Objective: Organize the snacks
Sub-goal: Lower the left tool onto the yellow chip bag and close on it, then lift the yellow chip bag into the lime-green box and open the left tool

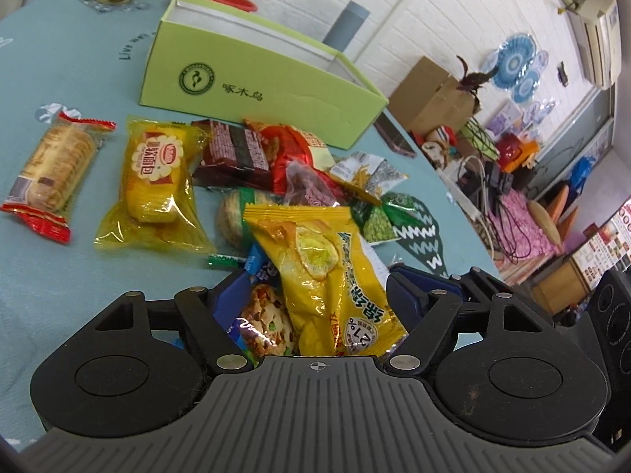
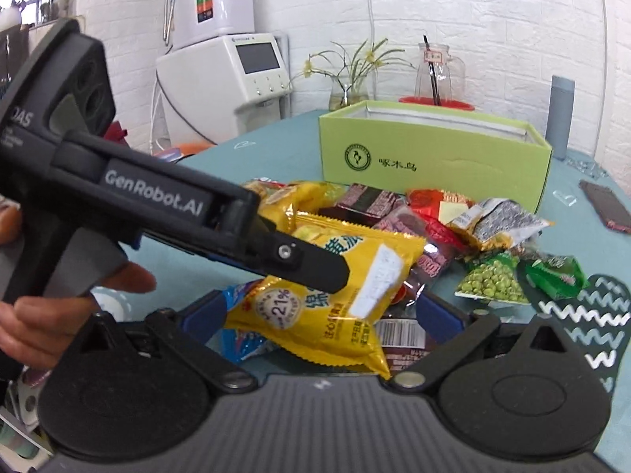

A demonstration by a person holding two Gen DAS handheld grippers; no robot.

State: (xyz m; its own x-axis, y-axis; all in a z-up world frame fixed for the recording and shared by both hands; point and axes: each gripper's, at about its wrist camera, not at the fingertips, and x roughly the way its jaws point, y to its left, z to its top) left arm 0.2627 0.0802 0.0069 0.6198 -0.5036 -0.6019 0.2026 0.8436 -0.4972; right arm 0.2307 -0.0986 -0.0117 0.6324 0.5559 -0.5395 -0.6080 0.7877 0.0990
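Snacks are lying in a loose heap on the teal tablecloth (image 1: 59,283), in front of the open green box (image 1: 252,86), which is standing upright at the far side of the pile.

We are seeing the left gripper (image 1: 315,287) with its blue-padded fingers spread wide on either side of the yellow "21%" packet (image 1: 335,276); the packet is sitting between them, but neither pad is pressing on it that we can tell. Under that packet a blue-edged snack pack (image 1: 264,315) is showing. In the right wrist view the left gripper (image 2: 315,268) is reaching in from the left, low over the same yellow "21%" packet (image 2: 335,307), and the person's hand (image 2: 59,315) is wrapping its grip.

We are noting the right gripper (image 2: 319,311) likewise wide open, its fingers flanking the near end of the heap and gripping nothing.

Off to the left of the heap, a clear cracker sleeve with red ends (image 1: 51,177) is lying apart, and a yellow bread bag (image 1: 154,185) is lying beside it. Further back we are seeing a dark red wafer pack (image 1: 232,153), a red pouch (image 1: 292,149), and green pea packets (image 2: 493,280) at the right edge of the heap. A dark phone (image 2: 607,205) is resting on the cloth to the right of the box.
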